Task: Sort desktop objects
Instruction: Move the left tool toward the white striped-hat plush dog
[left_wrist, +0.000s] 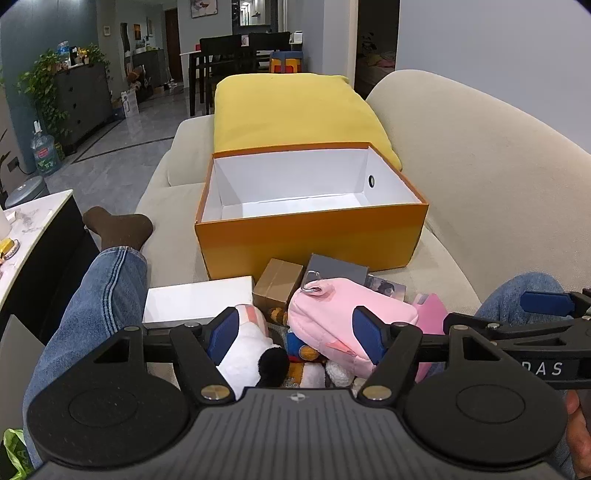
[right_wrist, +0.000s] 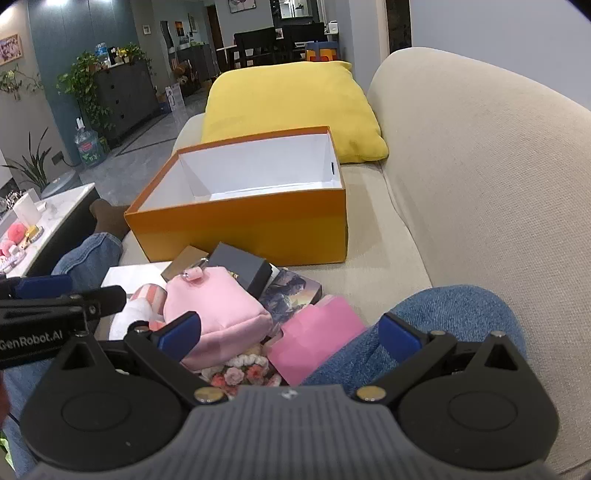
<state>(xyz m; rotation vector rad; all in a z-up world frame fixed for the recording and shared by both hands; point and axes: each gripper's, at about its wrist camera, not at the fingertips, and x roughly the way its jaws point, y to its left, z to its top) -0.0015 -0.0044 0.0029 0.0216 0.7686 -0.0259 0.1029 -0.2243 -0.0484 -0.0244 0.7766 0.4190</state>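
An orange box (left_wrist: 314, 240) (right_wrist: 240, 236) with a white, empty inside stands open on the beige sofa. In front of it lies a heap: a pink pouch (left_wrist: 340, 314) (right_wrist: 218, 314) with a metal clip, a white and pink plush (left_wrist: 247, 350), a small brown carton (left_wrist: 277, 286), a dark grey box (left_wrist: 336, 269) (right_wrist: 240, 266), a white flat box (left_wrist: 195, 301), a picture card (right_wrist: 291, 291) and a pink paper bag (right_wrist: 314, 339). My left gripper (left_wrist: 295, 332) hovers open over the plush and pouch. My right gripper (right_wrist: 288, 332) is open above the pouch and paper bag, holding nothing.
A yellow cushion (left_wrist: 291, 110) (right_wrist: 291, 107) lies behind the box. The sofa back (right_wrist: 480, 184) rises on the right. A person's jeans-clad legs (left_wrist: 88, 314) (right_wrist: 424, 325) flank the heap, with a brown sock (left_wrist: 118, 227) by a marble-topped side table (left_wrist: 33, 221).
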